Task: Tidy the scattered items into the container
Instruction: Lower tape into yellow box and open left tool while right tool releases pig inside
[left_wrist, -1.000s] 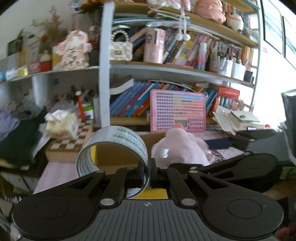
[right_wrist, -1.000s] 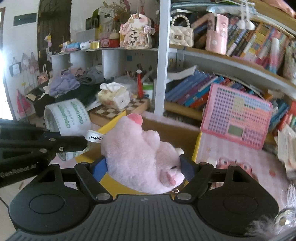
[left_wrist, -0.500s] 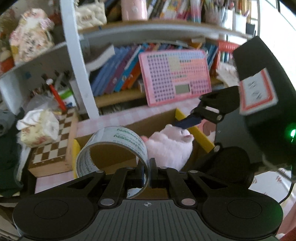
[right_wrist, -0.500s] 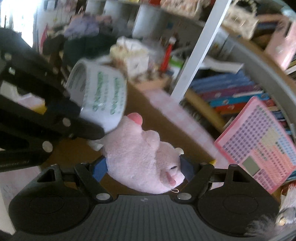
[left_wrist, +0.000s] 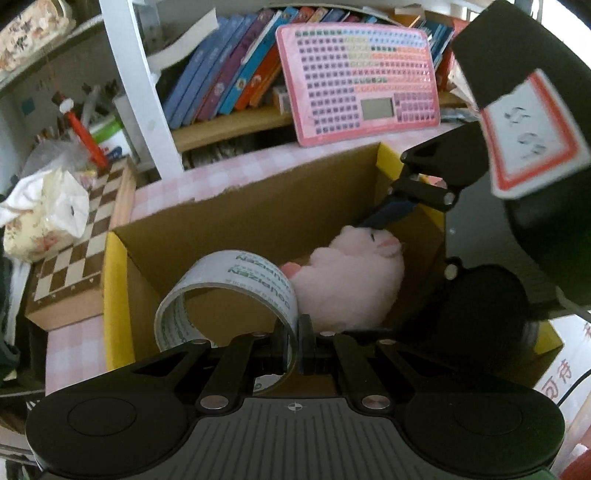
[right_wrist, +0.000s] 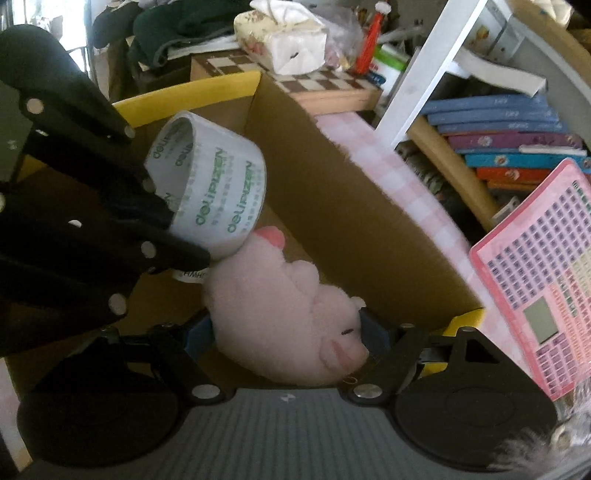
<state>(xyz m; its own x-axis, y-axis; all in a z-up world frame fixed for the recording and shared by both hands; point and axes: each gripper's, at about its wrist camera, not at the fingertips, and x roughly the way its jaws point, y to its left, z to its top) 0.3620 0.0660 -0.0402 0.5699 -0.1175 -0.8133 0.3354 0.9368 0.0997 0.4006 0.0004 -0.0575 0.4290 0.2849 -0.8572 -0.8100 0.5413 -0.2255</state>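
Observation:
A cardboard box (left_wrist: 258, 206) with yellow flaps stands open on the pink checked desk. My left gripper (left_wrist: 294, 328) is shut on the wall of a clear tape roll (left_wrist: 236, 291) with green print, held over the box's inside. My right gripper (right_wrist: 286, 328) is shut on a pink plush pig (right_wrist: 280, 310), its blue pads (right_wrist: 371, 332) pressing both sides. In the left wrist view the plush pig (left_wrist: 351, 280) hangs inside the box at the right, with the right gripper (left_wrist: 406, 206) above it. In the right wrist view the tape roll (right_wrist: 214, 188) touches the pig's top.
A pink toy keyboard (left_wrist: 362, 77) leans on the shelf behind the box (right_wrist: 351, 206). A chessboard box (left_wrist: 81, 240) with a tissue pack (left_wrist: 40, 214) sits to the left. Books (left_wrist: 229, 81) fill the shelf behind, and a white shelf post (left_wrist: 140, 85) rises near the back edge.
Both grippers tipped downward and dropped toward the box. The tape roll and plush pig went from hanging above the box to hanging inside its opening.

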